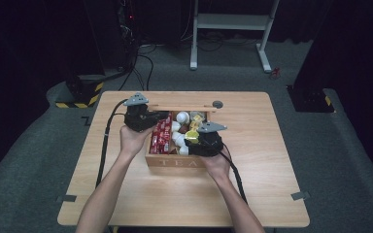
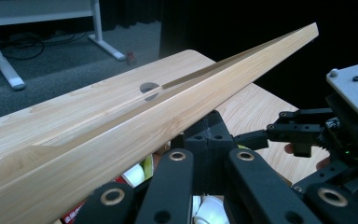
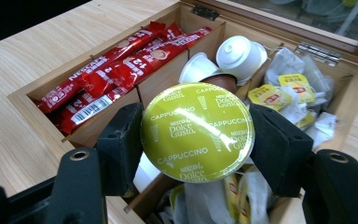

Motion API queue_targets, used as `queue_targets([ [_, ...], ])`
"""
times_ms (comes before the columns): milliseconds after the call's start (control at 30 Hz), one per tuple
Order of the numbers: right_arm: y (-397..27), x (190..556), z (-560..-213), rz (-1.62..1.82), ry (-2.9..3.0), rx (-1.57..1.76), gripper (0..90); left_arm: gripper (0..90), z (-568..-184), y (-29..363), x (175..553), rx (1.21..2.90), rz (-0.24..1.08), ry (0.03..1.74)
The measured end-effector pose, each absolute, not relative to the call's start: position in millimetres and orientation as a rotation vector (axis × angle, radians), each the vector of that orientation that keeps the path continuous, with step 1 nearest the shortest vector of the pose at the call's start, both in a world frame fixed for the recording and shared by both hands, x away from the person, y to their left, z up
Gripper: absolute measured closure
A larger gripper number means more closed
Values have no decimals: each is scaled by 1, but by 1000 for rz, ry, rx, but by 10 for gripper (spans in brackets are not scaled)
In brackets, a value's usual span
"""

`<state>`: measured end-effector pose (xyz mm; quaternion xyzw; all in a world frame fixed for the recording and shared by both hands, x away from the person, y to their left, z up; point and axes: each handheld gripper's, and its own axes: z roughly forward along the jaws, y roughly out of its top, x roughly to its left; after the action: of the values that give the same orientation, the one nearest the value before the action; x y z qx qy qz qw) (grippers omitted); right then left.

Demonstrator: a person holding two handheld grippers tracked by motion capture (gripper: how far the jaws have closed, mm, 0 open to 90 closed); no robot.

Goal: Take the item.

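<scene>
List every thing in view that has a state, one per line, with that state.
Tea box: open, sitting on the table.
Box lid: raised, with the left gripper at its edge.
Left gripper: shut.
Right gripper: shut on the cappuccino capsule.
Cappuccino capsule: clamped between the pads, foil top facing the camera, above the box.
Red sachets: lying flat in their compartment.
White capsules: piled in the middle compartment.
</scene>
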<state>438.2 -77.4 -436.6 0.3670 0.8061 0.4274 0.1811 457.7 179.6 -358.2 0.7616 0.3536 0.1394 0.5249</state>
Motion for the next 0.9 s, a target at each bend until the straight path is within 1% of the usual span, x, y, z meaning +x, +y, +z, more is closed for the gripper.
queue_targets([
  [633,-121,429,-422,1255,2199,1082,380,900,-359,180,456,1828,332,846],
  [900,-147,430,-426,1218,2168,1135,380,900,-360,179,455,1828,333,846],
])
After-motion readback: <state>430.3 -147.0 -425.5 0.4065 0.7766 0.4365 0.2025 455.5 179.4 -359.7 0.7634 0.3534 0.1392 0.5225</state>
